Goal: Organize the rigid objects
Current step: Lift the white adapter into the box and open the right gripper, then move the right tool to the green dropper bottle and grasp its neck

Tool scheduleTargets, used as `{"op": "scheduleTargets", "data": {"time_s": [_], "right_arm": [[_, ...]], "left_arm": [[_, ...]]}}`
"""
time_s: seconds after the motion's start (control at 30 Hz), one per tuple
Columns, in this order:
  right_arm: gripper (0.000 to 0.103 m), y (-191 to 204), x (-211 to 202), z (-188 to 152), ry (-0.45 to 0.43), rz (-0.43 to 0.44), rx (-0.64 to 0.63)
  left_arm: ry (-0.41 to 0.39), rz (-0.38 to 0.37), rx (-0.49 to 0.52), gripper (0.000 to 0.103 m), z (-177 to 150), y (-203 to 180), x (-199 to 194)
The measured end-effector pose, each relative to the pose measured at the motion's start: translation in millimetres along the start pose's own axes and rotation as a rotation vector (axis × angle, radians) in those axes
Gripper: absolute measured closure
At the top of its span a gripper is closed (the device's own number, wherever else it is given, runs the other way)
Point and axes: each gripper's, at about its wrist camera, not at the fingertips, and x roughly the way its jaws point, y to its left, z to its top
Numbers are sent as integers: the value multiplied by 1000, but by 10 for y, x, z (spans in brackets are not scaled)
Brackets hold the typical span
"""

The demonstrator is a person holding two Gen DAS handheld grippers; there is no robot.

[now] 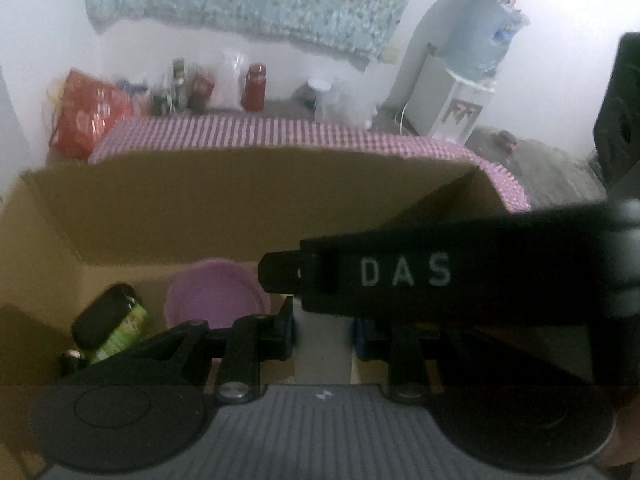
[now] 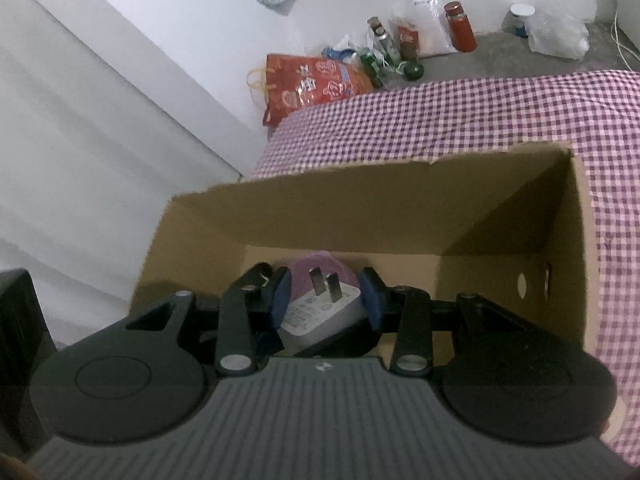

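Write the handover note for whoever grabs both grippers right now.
Left gripper: shut on a pale flat object, kind unclear, above the cardboard box. The right gripper's black finger crosses its view.
Right gripper: shut on a white plug adapter, prongs up, over the same box.
Already in the box: purple bowl, green-labelled can.
Left to do: lower both items into the box and release, then check for anything still outside; neither view shows any.

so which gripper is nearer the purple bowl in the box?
Hard to call. Left gripper hangs just above the purple bowl, holding something white; right gripper, gripping a white plug adapter, also hangs over it.
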Motion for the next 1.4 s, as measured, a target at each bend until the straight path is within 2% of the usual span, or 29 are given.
{"op": "scheduleTargets", "data": {"time_s": [0.1, 0.2, 0.37, 0.43, 0.5, 0.6, 0.73, 0.8, 0.87, 0.97, 1.0, 1.07, 1.17, 1.3, 1.4], "right_arm": [[66, -17, 66, -24, 17, -17, -9], [66, -25, 98, -41, 21, -37, -22], [65, -23, 50, -70, 0, -23, -20], [65, 0, -26, -88, -22, -10, -17], [65, 29, -160, -104, -58, 9, -17], [64, 107, -455, -156, -127, 30, -23], [51, 274, -956, -336, -235, 46, -63], [44, 367, -1233, -488, -298, 42, -87], [25, 459, -1501, -666, -364, 32, -113], [6, 591, -1870, -996, -446, 8, -168], [2, 634, -1984, -1124, -468, -15, -191], [1, 712, -2109, -1355, -492, -73, -239], [1, 816, -2126, -1658, -475, -206, -293], [1, 991, -1885, -2000, -408, -440, -370], [1, 1164, -1592, -2185, -374, -557, -454]], "left_arm": [[31, -16, -14, 75, -7, 49, 56], [17, -30, -9, 72, -7, 73, 35], [-16, -54, -3, 70, -44, 82, -17], [-45, -56, -2, 64, -79, 65, -89], [-77, -52, 0, 49, -107, 35, -184], [-141, -58, 13, 39, -156, -17, -414], [-232, -89, 37, 30, -286, -84, -806], [-276, -115, 47, 22, -399, -105, -1039], [-311, -156, 64, 17, -561, -91, -1271], [-335, -189, 95, 13, -874, -34, -1560], [-336, -194, 104, 11, -983, -4, -1633], [-332, -199, 131, 9, -1240, 78, -1779], [-319, -174, 159, 9, -1615, 194, -1922], [-298, -119, 135, 8, -2004, 374, -2003], [-314, -88, 92, 8, -2193, 521, -1995]]}}
